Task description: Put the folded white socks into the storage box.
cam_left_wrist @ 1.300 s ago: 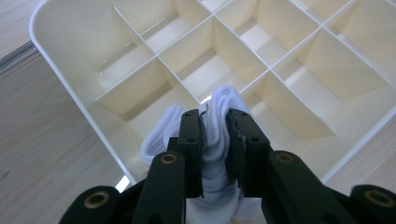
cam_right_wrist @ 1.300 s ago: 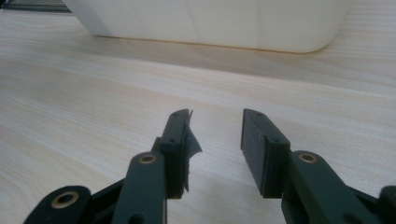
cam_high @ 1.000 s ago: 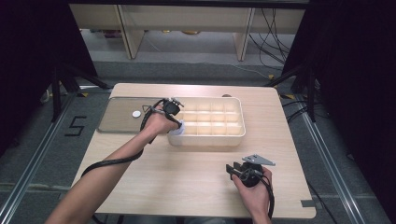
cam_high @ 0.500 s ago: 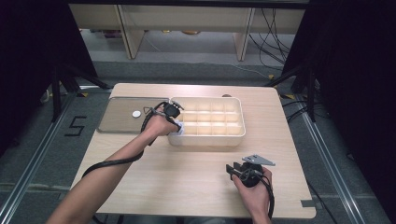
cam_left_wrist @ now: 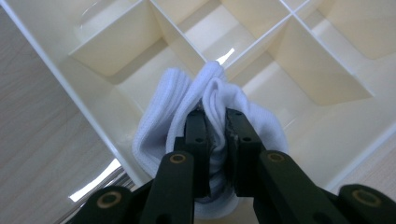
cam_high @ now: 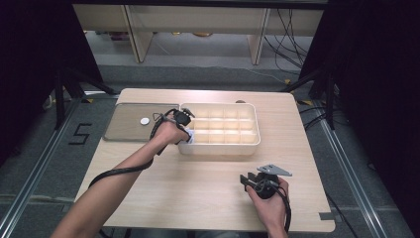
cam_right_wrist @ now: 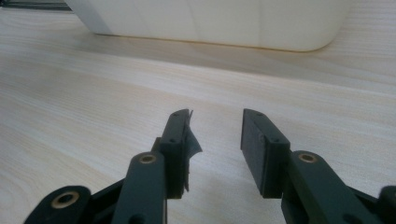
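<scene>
Left tongs (cam_left_wrist: 215, 135) clamped on a folded white cloth (cam_left_wrist: 219, 100), jaws pinching a fold at its middle; the rest of the cloth bulges around both jaws. Cloth hangs over the near-left corner compartment of the cream divided tray (cam_high: 250, 146). Compartments visible around it hold nothing.

Right tongs (cam_right_wrist: 215, 140) apart, nothing between the jaws, low over the bare table (cam_high: 198, 198), well apart from the tray's near wall.

Left of the tray: flat grey lid (cam_high: 124, 131) with a small white disc (cam_high: 144, 121) on it.
</scene>
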A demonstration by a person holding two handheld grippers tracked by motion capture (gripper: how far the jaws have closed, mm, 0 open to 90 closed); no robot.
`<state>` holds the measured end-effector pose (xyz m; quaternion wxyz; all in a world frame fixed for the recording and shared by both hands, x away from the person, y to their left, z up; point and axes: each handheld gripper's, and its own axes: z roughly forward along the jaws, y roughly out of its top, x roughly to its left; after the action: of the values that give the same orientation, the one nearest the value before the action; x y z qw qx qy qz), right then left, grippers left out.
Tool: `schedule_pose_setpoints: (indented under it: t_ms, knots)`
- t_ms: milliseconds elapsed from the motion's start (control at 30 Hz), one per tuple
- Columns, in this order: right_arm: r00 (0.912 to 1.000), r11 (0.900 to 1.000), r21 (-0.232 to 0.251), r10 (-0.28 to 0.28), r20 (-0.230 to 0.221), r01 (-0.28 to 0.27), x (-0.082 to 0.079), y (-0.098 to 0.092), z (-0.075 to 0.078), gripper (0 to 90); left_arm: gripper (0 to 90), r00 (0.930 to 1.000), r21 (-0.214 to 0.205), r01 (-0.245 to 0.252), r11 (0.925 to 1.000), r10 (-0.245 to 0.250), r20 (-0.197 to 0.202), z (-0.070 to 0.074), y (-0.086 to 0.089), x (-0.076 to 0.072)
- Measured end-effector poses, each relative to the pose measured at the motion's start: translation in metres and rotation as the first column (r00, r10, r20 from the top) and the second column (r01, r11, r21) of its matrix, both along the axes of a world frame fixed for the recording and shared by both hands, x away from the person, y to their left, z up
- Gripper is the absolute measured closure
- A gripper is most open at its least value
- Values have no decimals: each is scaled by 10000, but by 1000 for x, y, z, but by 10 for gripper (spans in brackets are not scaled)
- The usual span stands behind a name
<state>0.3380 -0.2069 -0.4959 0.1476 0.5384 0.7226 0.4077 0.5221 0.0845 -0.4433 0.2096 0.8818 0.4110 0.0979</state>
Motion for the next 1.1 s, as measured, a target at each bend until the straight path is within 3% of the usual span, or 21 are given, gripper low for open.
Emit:
schedule_pose_setpoints:
  t_ms: [133,200,333,467,733,800,900,1100]
  knots:
    - [10000,10000,-87,-30,-17,30,0,0,1,631,807,9999,80,-75,9999,75,-84,-1,-2,0]
    - [10000,10000,-59,-14,-43,14,-1,0,1,631,807,9998,253,133,9996,-129,-163,-1,0,1]
    - [10000,9998,-168,-82,-47,81,0,0,0,631,807,9996,-11,-164,9999,164,-234,-3,-1,1]
    - [10000,9999,-124,-28,-51,27,0,1,0,630,806,9996,-10,-13,10000,12,-282,-2,2,2]
    - [10000,10000,69,-15,6,15,0,-1,0,624,778,9989,-831,-253,9962,219,-417,-1,8,3]
    - [10000,9999,133,-36,-8,36,0,-2,0,620,764,9994,-647,36,9979,-58,-334,1,11,3]
    - [9999,9999,90,-124,-4,124,0,-2,1,616,729,9993,-957,-276,9950,249,-297,2,12,1]
    - [10000,10000,33,-88,45,88,0,-1,0,614,657,9993,-1357,-342,9902,316,-212,6,16,-1]
